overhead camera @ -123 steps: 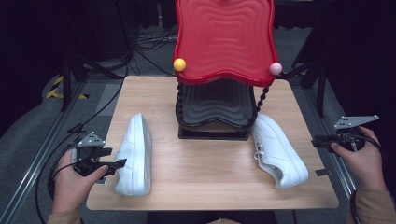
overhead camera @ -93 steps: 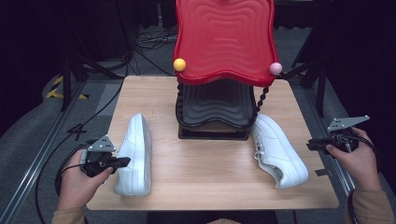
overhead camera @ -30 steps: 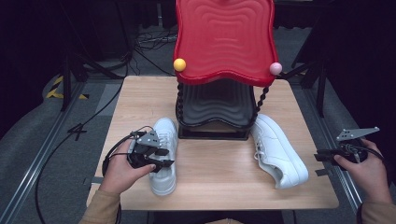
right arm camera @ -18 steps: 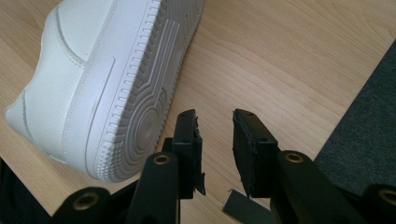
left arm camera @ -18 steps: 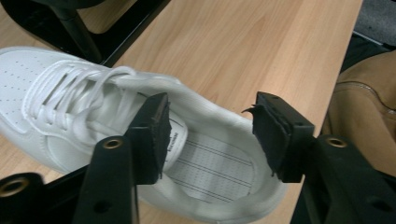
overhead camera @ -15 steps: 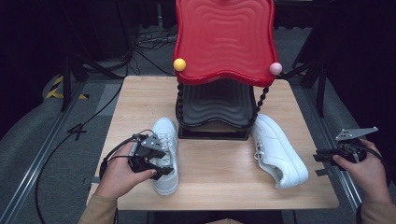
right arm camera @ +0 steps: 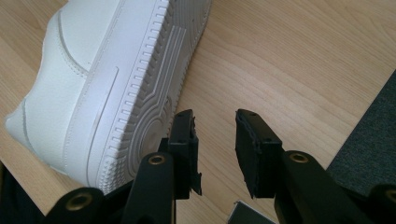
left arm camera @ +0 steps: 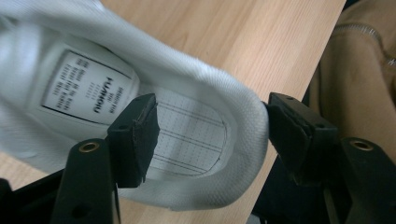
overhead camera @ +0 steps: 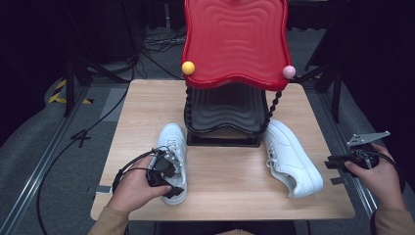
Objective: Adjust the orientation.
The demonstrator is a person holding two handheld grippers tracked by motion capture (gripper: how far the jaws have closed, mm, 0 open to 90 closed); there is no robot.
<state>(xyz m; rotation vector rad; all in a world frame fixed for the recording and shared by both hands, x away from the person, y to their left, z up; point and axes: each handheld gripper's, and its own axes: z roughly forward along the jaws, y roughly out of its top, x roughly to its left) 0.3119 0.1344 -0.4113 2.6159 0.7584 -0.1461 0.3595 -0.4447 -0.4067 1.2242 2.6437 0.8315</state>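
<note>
High view: I have 2 white shoes on the desk (overhead camera: 220,196), 1 on each side of the black base of a red stand (overhead camera: 235,44). My left gripper (left arm camera: 210,135) sits at the heel of the left shoe (overhead camera: 172,147); its jaws have just been opening, 1 inside the shoe over the printed insole, the other outside the heel wall, not pinching it. My right gripper (right arm camera: 215,144) hovers off the desk's right edge, jaws partly open and empty, beside the toe of the right shoe (overhead camera: 291,156).
</note>
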